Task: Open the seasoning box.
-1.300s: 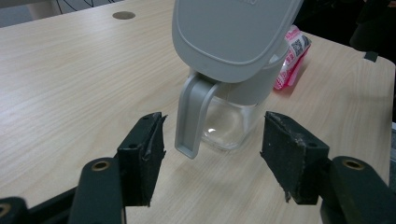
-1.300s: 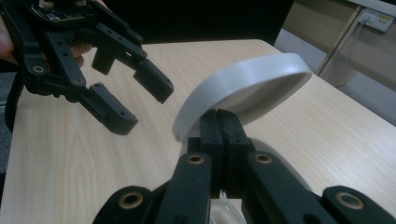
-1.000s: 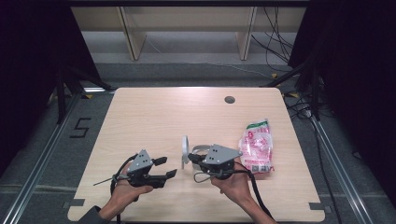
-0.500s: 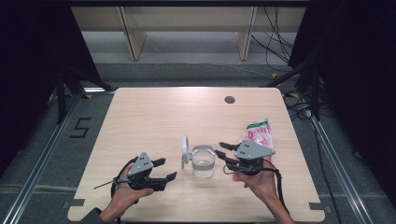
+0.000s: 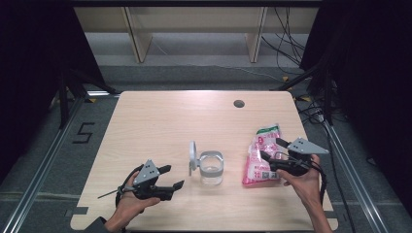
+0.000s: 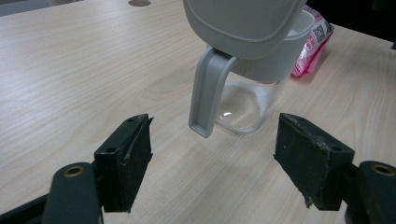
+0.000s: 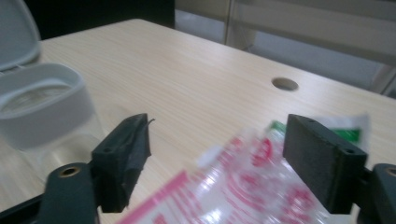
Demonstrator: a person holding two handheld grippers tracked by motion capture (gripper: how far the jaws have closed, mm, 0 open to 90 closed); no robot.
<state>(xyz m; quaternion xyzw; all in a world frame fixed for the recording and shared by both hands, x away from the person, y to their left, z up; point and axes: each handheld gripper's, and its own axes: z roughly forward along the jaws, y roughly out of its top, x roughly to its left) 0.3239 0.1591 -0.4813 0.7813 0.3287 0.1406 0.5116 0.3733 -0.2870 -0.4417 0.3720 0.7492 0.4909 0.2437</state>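
Jar (image 5: 211, 168) with grey collar and flipped-up lid (image 5: 193, 151) stands mid-worktop (image 5: 160, 121), empty-looking. Left tool (image 5: 171, 176) sits just left of it, jaws just opened wide, nothing between them. Right tool (image 5: 270, 150) hangs over pink snack bag (image 5: 260, 162) right of jar, jaws just opened wide, not pressing on bag.

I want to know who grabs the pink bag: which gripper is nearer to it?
Right. The right gripper hangs over the pink bag, jaws open; the left gripper sits across the table beyond the clear jar.
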